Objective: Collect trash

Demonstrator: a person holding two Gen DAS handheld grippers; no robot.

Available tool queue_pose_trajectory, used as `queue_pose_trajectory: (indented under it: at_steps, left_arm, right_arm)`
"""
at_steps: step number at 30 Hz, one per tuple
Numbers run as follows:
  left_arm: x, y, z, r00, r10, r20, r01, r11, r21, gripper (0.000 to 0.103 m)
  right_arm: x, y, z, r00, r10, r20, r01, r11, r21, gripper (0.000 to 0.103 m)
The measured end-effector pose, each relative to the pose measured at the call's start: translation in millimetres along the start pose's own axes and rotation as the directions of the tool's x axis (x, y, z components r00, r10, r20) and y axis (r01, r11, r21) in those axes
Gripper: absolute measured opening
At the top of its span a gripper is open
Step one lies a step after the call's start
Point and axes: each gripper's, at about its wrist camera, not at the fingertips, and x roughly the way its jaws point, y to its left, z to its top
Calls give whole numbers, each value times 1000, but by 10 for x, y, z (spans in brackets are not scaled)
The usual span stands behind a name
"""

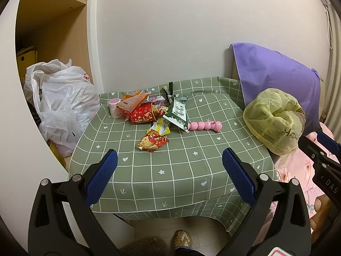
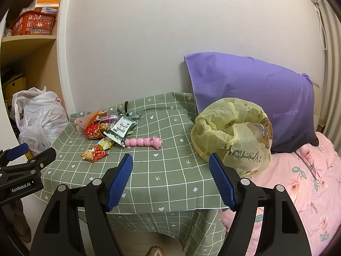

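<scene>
Wrappers (image 1: 149,111) lie heaped at the far left of the green checked tablecloth (image 1: 181,170), near the wall: a red foil packet (image 1: 143,115), a green-and-white pouch (image 1: 178,113), an orange wrapper (image 1: 133,101) and a yellow one (image 1: 161,127). A smaller red snack packet (image 1: 152,141) sits just in front of the heap, apart from it. A pink cup (image 1: 115,107) stands at the heap's left edge, and a pink caterpillar toy (image 1: 205,125) stretches out to its right, one end touching the green pouch. On the table's right edge slumps a yellow-green plastic bag (image 2: 232,136), its mouth gaping, against a purple pillow (image 2: 255,98). A white plastic bag (image 1: 61,104) bulges beside the table on the left. Both claws hang over the near edge of the table, released and gripping nothing: the left gripper (image 1: 169,170) faces the litter, the right gripper (image 2: 170,177) hovers beside the yellow-green bag.
</scene>
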Motion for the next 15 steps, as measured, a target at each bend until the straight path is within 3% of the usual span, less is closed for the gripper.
queue_pose_trajectory:
  at_steps: [15]
  left_arm:
    - [5, 4, -7, 1000, -3, 2, 3, 1000, 1, 94]
  right_arm:
    - [3, -7, 7, 1000, -1, 0, 1, 1000, 0, 70]
